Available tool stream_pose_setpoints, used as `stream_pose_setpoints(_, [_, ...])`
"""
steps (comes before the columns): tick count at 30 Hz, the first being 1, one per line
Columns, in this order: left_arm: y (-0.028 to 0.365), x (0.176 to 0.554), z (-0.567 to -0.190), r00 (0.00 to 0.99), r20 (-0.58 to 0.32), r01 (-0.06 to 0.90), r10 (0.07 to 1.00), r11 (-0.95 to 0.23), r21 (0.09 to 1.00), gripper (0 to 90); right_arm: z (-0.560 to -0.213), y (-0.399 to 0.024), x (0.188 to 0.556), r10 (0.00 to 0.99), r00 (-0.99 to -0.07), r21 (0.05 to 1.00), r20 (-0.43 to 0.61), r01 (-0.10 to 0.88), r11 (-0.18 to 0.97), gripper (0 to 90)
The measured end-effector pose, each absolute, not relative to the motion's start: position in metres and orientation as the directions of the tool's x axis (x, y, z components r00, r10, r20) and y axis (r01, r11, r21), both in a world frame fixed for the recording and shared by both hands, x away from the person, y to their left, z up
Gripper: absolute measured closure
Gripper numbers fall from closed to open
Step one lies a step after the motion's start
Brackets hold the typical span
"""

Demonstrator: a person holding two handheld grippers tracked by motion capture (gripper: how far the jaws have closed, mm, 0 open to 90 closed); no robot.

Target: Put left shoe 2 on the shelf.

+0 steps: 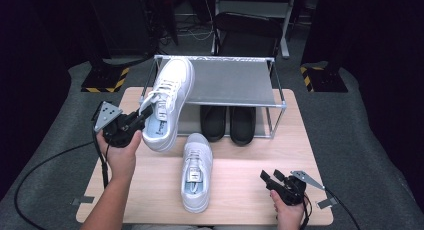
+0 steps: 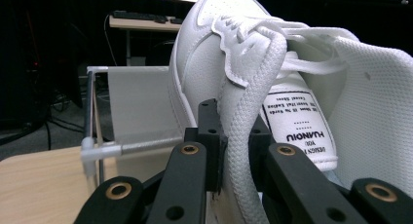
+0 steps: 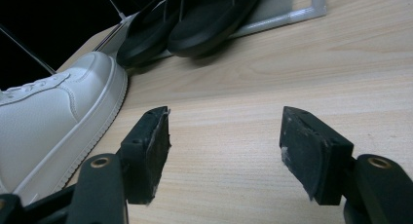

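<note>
Two-tier metal shoe rack [image 1: 276,106] at the far edge of the light wooden tabletop [image 1: 240,175]: lower tier holds a pair of black slippers [image 1: 228,122].

White lace-up leather sneaker [image 1: 167,101]: raised, toe over the upper shelf, heel collar clamped in the left gripper [image 1: 131,123].

Second white sneaker [image 1: 196,171]: flat on the tabletop.

Right gripper [image 1: 270,179]: jaws apart, empty.

White laced sneaker [image 1: 167,102] held aloft by its collar, toe tilted over the rack's top shelf [image 1: 235,82].
</note>
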State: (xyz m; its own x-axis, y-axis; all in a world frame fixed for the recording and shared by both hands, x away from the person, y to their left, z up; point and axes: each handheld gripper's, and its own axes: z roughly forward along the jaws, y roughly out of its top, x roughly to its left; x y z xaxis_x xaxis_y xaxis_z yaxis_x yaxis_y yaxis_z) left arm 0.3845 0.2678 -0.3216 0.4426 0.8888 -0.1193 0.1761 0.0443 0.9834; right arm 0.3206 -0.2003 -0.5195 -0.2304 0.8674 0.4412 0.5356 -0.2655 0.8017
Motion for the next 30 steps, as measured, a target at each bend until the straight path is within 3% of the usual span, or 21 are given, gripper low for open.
stream_pose_setpoints(15, [0.241, 0.426, -0.295, 0.464, -0.112, 0.171, 0.879, 0.036, 0.985, 82.7, -0.521, -0.204, 0.313, 0.875, -0.211, 0.803, 0.436, 0.531, -0.272, 34.2])
stream_pose_setpoints(30, [0.222, 0.461, -0.28, 0.463, -0.159, 0.184, 0.872, 0.08, 0.98, 82.7, -0.523, -0.209, 0.308, 0.878, -0.208, 0.808, 0.432, 0.522, -0.274, 32.7])
